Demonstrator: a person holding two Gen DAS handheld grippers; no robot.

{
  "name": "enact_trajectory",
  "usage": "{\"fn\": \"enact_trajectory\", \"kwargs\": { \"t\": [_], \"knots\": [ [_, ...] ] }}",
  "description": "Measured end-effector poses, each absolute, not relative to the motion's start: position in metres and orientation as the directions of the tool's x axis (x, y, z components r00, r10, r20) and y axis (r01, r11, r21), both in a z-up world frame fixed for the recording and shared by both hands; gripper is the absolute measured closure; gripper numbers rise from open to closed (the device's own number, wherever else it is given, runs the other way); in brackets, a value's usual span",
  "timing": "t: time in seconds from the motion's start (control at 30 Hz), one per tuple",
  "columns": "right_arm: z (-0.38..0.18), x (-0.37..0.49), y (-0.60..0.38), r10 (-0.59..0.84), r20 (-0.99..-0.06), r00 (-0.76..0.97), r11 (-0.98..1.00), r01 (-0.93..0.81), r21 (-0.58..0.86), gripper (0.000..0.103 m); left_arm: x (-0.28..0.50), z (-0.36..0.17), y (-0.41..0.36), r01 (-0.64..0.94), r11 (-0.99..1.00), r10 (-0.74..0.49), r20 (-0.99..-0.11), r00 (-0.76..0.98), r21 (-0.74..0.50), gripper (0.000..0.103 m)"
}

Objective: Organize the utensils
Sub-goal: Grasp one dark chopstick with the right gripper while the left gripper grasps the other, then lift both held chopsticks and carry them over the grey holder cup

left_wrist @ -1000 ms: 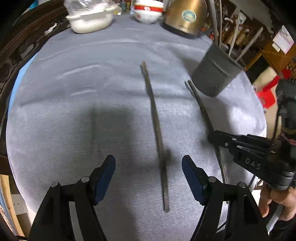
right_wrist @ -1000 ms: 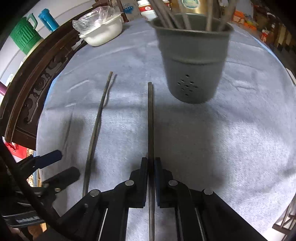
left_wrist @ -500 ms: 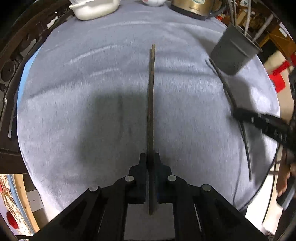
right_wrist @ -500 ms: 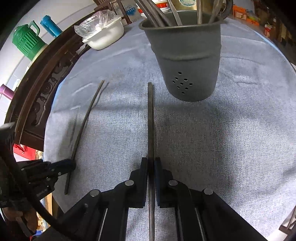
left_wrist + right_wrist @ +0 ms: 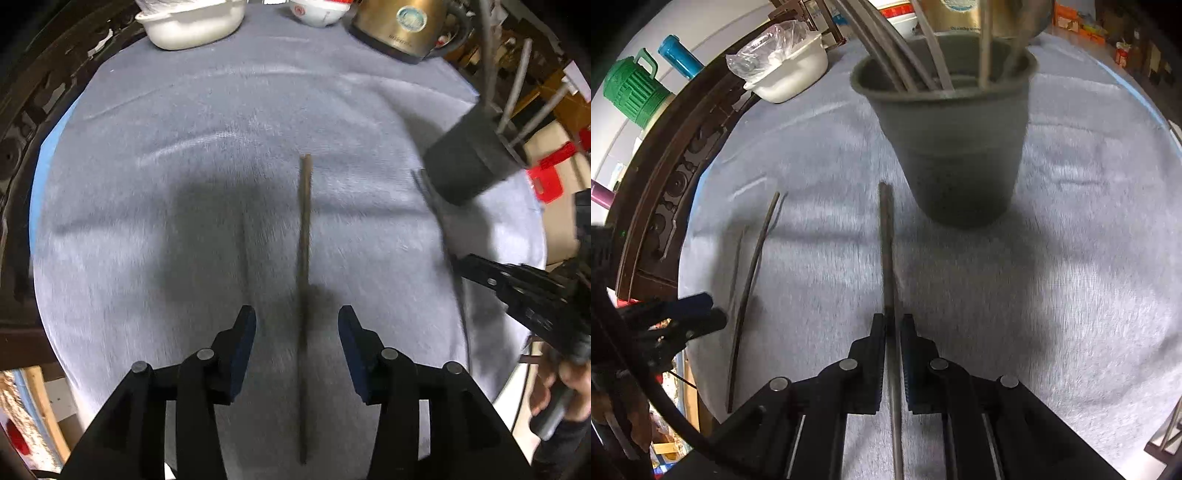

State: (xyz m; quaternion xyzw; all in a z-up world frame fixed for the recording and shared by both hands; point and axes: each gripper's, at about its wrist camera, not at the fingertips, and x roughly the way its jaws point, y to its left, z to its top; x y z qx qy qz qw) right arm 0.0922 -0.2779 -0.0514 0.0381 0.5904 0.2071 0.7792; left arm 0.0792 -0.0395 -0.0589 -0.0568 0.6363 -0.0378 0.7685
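Right gripper [image 5: 894,363]: clamps chopstick [image 5: 886,251]; lift it into holder [image 5: 945,147] at one o'clock. Left gripper [image 5: 297,339]: opening, chopstick [image 5: 304,236] loose between.

A round tabletop [image 5: 184,122] covered with a pale grey, napped cloth [image 5: 1071,258] fills most of both views; a strip of blue shows at the cloth's edge. Beyond it on one side curves a dark carved wooden chair back [image 5: 665,184], and behind that a plain white wall [image 5: 713,22]. At the far rim of the tabletop stand a white tub [image 5: 192,22] holding a crumpled clear bag, a red-and-white bowl [image 5: 317,13] and a brass-coloured kettle [image 5: 402,27]. A green ribbed jug [image 5: 631,92] and a blue bottle [image 5: 679,55] sit off past the chair. The far right is cluttered with what may be cardboard boxes and red items, too blurred to tell. Light from above casts soft shadows across the cloth.
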Motion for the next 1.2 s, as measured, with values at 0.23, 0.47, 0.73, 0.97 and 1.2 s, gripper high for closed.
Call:
{"fn": "enact_trajectory", "kwargs": {
  "t": [0.23, 0.47, 0.73, 0.97, 1.2],
  "knots": [
    [-0.059, 0.111, -0.249, 0.253, -0.953, 0.166, 0.928, -0.320, 0.191, 0.092, 0.110, -0.078, -0.057, 0.011, 0.996, -0.084, -0.987, 0.136, -0.084, 0.066],
    [-0.060, 0.119, -0.224, 0.145, -0.982, 0.125, 0.912, -0.401, 0.083, 0.093, 0.119, -0.075, -0.052, 0.076, 0.996, -0.063, -0.994, 0.090, -0.056, 0.096],
    [-0.062, 0.120, -0.207, 0.094, -0.991, 0.093, 0.887, -0.460, 0.041, 0.096, 0.129, -0.072, -0.027, 0.063, 0.992, -0.113, -0.993, 0.041, -0.110, 0.097],
    [-0.033, 0.107, -0.209, 0.278, -0.941, 0.193, 0.890, -0.421, 0.176, 0.097, 0.123, -0.051, 0.000, -0.011, 0.978, -0.202, -0.966, 0.159, -0.207, 0.098],
    [0.010, 0.081, -0.235, 0.416, -0.799, 0.433, 0.897, -0.340, 0.283, 0.097, 0.096, -0.002, 0.022, -0.097, 0.957, -0.205, -0.870, 0.448, -0.275, 0.098]
  ]
}}
